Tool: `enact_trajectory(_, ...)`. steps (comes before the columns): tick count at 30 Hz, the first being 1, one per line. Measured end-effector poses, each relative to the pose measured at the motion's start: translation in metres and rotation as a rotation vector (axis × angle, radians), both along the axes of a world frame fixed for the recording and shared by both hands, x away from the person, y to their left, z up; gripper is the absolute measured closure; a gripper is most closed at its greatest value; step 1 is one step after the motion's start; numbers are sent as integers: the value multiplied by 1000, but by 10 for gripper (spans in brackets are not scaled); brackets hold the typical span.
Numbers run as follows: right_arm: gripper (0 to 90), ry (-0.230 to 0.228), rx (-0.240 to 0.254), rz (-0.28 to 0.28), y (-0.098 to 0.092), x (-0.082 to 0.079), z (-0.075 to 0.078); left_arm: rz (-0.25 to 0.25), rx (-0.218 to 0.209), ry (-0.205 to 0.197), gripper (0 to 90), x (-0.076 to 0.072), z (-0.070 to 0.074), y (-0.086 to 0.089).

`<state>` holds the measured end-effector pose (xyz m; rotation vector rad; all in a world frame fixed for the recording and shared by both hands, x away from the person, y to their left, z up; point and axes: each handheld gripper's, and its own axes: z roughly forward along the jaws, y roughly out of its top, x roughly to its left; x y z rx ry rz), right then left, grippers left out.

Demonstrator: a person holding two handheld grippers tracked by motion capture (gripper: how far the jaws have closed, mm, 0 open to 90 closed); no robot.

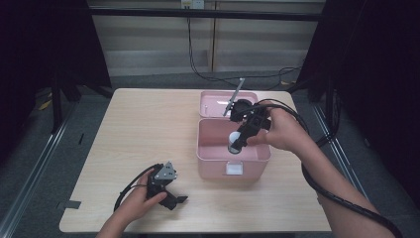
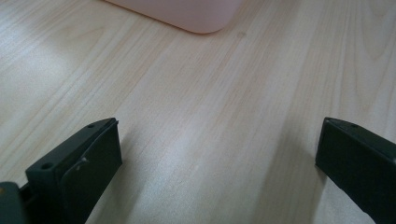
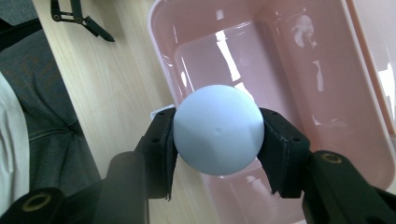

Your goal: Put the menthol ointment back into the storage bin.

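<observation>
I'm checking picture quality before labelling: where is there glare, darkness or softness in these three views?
High view: dark surround, the table evenly lit. Right gripper view: bright glare streaks on the pink box's glossy inside; the pale ball in the right gripper is sharp, slightly shaded below. Left gripper view: the left gripper sits open over soft wood grain, the box corner blurred at the top.

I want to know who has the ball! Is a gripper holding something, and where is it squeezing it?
The right gripper holds the pale ball, its fingers pressing on opposite sides, over the pink box. The left gripper is open and holds nothing.
</observation>
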<state>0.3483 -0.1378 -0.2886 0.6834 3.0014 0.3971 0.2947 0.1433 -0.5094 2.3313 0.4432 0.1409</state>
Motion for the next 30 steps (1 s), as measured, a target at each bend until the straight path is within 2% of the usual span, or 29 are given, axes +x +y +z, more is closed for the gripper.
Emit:
enact_trajectory(3,507,1,2,-17,2,3,-2,0,-1,0,0,0,0,0)
enact_trajectory(11,507,-6,14,-21,3,11,-9,0,0,0,0,0,0,0)
enact_trajectory(18,507,-2,0,-33,6,17,-13,0,-1,0,0,0,0,0)
enact_trajectory(22,507,-4,-9,-13,8,20,-16,0,0,0,0,0,0,0)
enact_trajectory(30,507,3,-25,-19,16,26,-20,3,-4,2,0,0,0,0)
